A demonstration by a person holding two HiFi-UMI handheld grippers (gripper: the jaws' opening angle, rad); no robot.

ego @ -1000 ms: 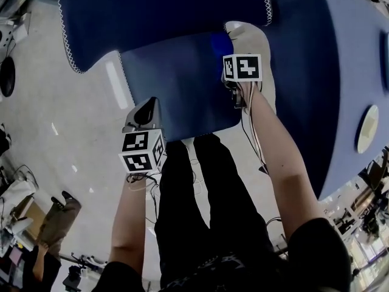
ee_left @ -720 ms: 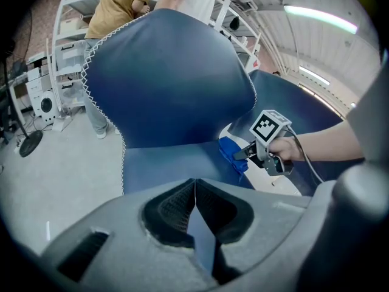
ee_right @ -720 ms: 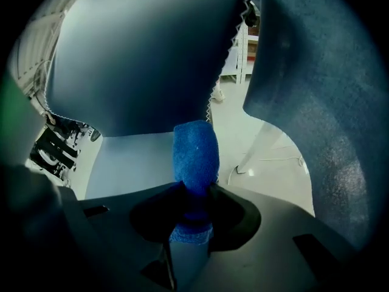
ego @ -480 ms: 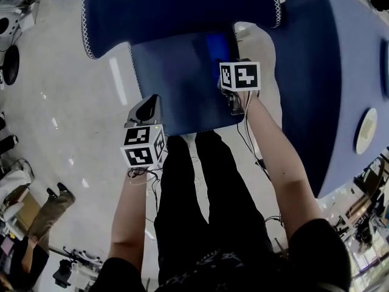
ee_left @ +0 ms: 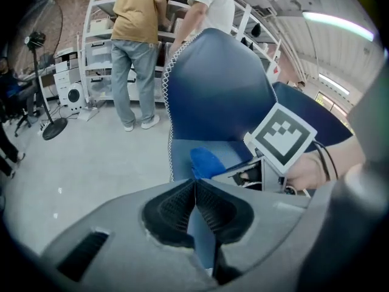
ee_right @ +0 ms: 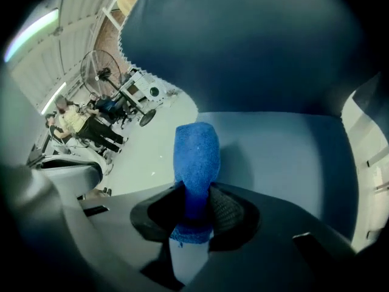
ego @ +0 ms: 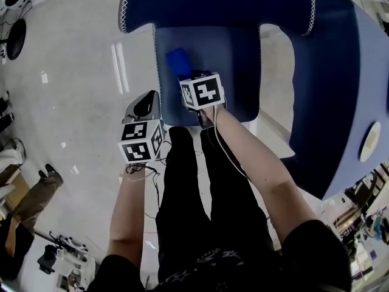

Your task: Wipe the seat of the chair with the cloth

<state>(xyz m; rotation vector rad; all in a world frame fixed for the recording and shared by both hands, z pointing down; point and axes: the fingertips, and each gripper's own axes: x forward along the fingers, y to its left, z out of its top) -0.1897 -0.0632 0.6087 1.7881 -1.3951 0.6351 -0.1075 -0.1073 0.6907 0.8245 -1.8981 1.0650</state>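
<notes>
We are looking down on a dark blue padded chair [ego: 219,5] whose seat [ego: 228,72], a paler blue, is lying flat and bare, with white zigzag stitching running along its left edge and around the backrest rising at its far side. We are pinching a bright blue terry cloth [ego: 178,61] in the right gripper [ee_right: 196,205], whose jaws are closing on its near end. The bunched cloth is sticking out forward in a rounded roll over the seat's left part, near the stitched edge; whether it is pressing on the fabric, we cannot tell.
</notes>
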